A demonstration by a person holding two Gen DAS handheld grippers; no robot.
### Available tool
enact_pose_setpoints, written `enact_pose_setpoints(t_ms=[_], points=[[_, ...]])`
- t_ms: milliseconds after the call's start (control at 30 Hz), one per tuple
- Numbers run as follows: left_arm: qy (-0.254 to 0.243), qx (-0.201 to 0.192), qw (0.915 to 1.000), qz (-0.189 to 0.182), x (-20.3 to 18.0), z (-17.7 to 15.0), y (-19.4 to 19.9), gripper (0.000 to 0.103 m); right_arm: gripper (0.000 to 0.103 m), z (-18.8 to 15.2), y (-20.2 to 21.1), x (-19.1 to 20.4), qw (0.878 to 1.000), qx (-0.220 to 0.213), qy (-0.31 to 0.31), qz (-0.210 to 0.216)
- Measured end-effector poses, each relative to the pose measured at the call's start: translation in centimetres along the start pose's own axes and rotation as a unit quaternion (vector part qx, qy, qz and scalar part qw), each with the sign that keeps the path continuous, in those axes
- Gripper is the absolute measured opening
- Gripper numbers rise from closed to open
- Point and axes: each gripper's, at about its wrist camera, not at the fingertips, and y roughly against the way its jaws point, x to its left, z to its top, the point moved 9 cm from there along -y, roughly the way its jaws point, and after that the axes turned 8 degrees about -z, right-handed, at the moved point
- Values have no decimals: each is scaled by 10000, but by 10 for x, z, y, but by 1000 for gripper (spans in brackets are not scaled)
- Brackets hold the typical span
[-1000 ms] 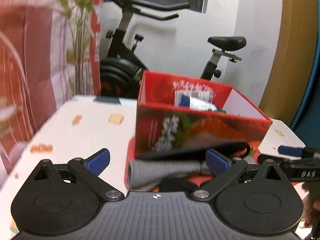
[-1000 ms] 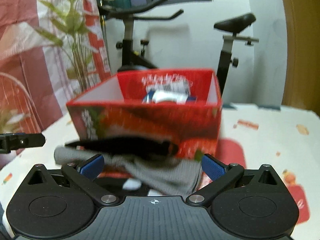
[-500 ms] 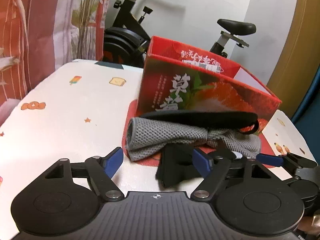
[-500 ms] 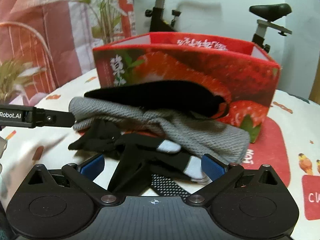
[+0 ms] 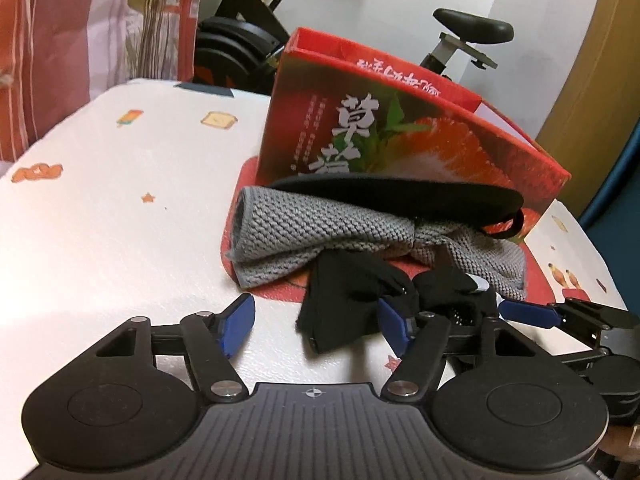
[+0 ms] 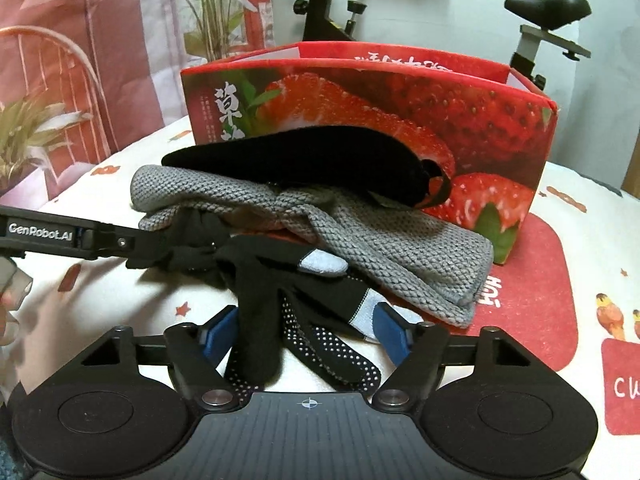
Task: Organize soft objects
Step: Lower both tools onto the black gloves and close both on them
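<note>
A grey knit cloth [image 6: 360,236] lies crumpled against the red strawberry box [image 6: 400,92], a black pad [image 6: 304,160] resting on top, black dotted gloves [image 6: 320,332] tangled in front.

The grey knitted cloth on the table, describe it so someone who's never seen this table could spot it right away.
Find the red strawberry box standing on the white patterned tablecloth. Against its front lies a small pile of soft things; the grey knitted cloth is the middle layer, under a flat black pad and over black gloves. It alone is pale grey with a coarse chunky weave.
</note>
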Motion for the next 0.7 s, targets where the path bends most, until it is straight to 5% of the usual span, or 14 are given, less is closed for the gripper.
enact_pose_setpoints(t_ms=[400,700], points=[[358,94,9993,-106,7,-3,-8,69,37,-2,3,-13,9999,18,-88,125],[443,85,9986,-284,0,2,-18,67,35,-3,1,-12,9998,4,-68,190]])
